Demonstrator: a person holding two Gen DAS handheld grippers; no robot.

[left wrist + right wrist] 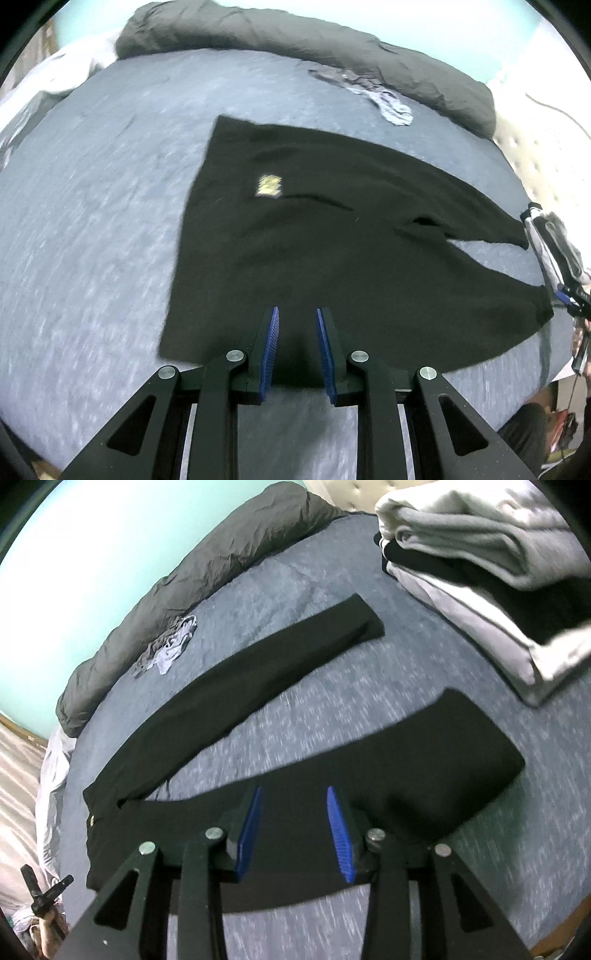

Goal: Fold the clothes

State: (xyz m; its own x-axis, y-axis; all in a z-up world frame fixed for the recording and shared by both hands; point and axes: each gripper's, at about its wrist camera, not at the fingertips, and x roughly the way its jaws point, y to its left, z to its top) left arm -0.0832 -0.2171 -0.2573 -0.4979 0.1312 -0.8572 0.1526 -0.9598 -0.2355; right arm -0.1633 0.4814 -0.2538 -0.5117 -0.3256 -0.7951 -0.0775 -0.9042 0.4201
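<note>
Blue-padded fingers of the left gripper (297,314) stand apart, empty, above the waist end of the black trousers (314,240), spread flat on the grey bed (92,221). Right gripper (293,794) is also apart, holding nothing, over the near leg; the other leg lies separate. To fold well, I judge both should pinch only the cloth edge, not the sheet. Both point forward, slightly down. Folded clothes (480,554) sit near.

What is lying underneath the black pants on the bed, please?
The black pants lie flat on the blue-grey bedsheet, which shows bare between the two legs. Anything directly beneath the fabric is covered and cannot be seen.
</note>
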